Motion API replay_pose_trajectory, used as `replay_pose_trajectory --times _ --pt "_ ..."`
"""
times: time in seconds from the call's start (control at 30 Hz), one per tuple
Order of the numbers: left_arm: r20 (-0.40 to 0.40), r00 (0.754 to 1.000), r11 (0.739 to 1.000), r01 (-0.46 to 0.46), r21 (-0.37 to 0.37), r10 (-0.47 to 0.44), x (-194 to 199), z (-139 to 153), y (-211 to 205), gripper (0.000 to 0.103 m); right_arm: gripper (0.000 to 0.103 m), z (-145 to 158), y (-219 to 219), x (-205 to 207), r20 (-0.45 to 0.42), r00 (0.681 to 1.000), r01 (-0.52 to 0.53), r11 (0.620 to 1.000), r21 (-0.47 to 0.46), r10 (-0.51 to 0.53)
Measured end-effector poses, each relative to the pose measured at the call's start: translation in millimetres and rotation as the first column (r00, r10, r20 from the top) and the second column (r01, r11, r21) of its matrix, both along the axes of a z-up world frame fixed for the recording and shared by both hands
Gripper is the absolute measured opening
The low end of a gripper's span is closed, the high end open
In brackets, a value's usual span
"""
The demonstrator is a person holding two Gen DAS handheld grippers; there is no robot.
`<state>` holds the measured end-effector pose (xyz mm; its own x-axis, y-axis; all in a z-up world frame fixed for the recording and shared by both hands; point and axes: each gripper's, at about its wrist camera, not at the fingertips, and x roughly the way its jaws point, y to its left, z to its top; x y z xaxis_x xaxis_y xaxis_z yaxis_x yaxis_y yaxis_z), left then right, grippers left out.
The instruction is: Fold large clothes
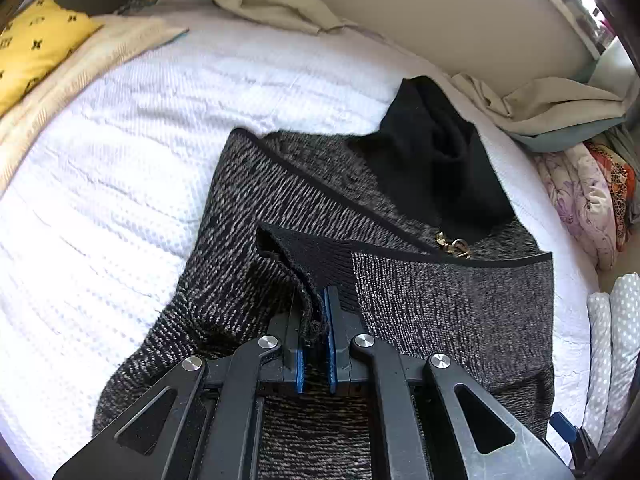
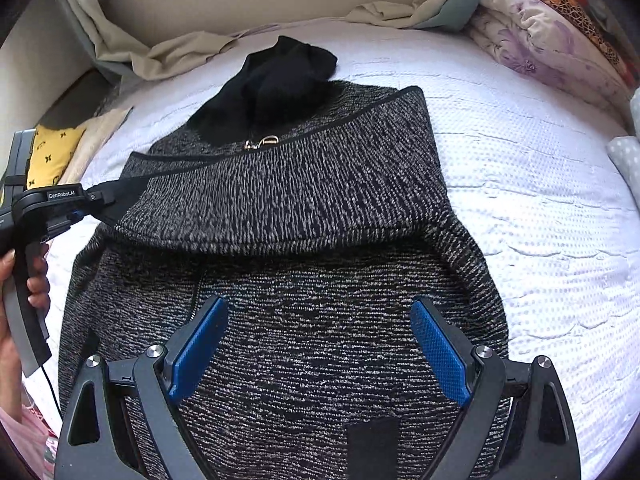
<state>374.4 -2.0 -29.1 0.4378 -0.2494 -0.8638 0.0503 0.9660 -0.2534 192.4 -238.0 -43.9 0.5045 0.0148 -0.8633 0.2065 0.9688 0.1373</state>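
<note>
A large black-and-grey knitted garment [image 2: 320, 208] with black trim lies spread on the white bedspread [image 2: 540, 200]. Its black neck part [image 2: 276, 76] and a gold clasp [image 2: 262, 142] are at the far end. My left gripper [image 1: 314, 300] is shut on a trimmed edge of the garment [image 1: 440, 312] and holds that flap lifted. In the right wrist view the left gripper [image 2: 102, 198] pulls the flap's corner from the left, with a person's hand [image 2: 28, 280] on its handle. My right gripper [image 2: 320, 344] hovers open over the garment's lower body, nothing between its blue pads [image 2: 440, 352].
A yellow patterned pillow [image 1: 36, 48] and a beige cloth [image 1: 80, 68] lie at one side of the bed. Crumpled beige sheets [image 1: 276, 0] line the wall. Floral quilts [image 2: 552, 40] and a polka-dot cushion [image 1: 616, 328] are stacked at the other side.
</note>
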Motion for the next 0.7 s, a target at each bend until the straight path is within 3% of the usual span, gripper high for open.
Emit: replay_pose_trajectory --times 0.3,0.47,0.6,0.7 --pt "-0.034 0.999 1.000 -0.018 0.008 0.018 -1 -26 13 0.012 0.092 -12 13 5 -0.033 0.999 -0.031 0.999 -0.024 0.030" --pt "-0.052 0.999 1.000 0.002 0.030 0.000 -3 -33 11 0.020 0.092 -20 26 6 -0.059 0.996 -0.067 0.997 -0.045 0.064" --pt "-0.026 1.000 0.998 0.018 0.068 -0.016 -15 -20 12 0.042 0.092 -25 32 6 -0.070 0.995 -0.080 0.995 -0.065 0.075" --pt "0.070 0.997 0.978 0.013 0.209 -0.028 -41 3 10 0.080 0.092 -25 32 6 -0.071 0.995 -0.075 0.994 -0.074 0.070"
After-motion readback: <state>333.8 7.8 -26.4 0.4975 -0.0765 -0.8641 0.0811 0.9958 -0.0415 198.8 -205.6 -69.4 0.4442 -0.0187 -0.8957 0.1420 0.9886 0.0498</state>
